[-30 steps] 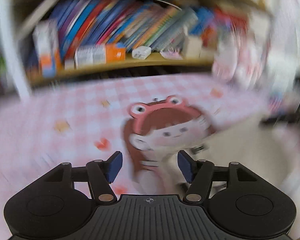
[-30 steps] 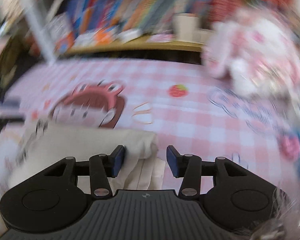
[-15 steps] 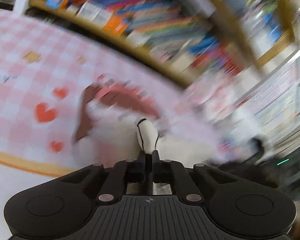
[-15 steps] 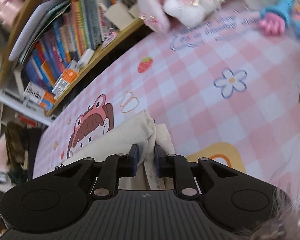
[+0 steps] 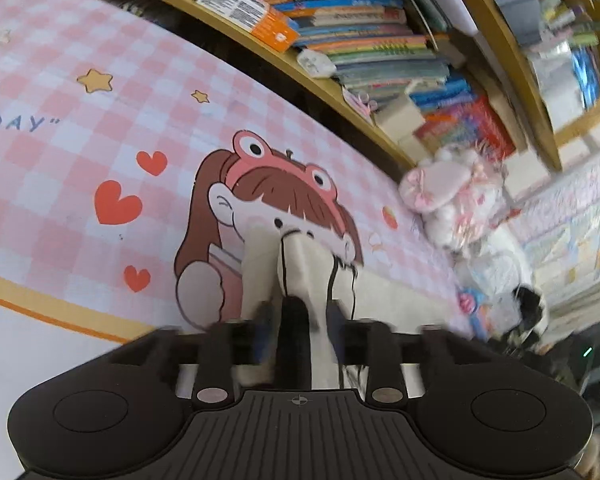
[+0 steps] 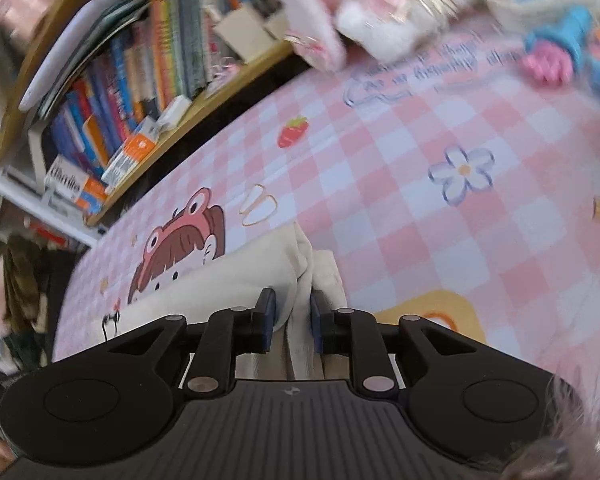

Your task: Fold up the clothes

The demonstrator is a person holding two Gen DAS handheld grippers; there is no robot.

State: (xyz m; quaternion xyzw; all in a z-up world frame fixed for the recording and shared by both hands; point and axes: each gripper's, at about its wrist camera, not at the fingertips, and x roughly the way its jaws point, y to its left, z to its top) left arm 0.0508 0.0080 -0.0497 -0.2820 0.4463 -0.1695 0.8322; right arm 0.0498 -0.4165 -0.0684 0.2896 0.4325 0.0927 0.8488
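While one cream garment (image 6: 236, 276) lay on the pink checked tablecloth (image 6: 440, 216), two grippers held it: the right gripper (image 6: 291, 320) had its jaws nearly closed on a bunched fold between them, and the left gripper (image 5: 298, 320), blurred, stood slightly apart around another raised fold (image 5: 300, 264). Ahead of both jaws stood one bookshelf (image 5: 340, 92) and one pink plush toy (image 5: 440, 188).

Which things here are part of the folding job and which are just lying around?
Part of the job:
- cream garment
- left gripper
- right gripper

Just lying around:
- plush toy
- books
- blue and pink toy
- pink checked mat
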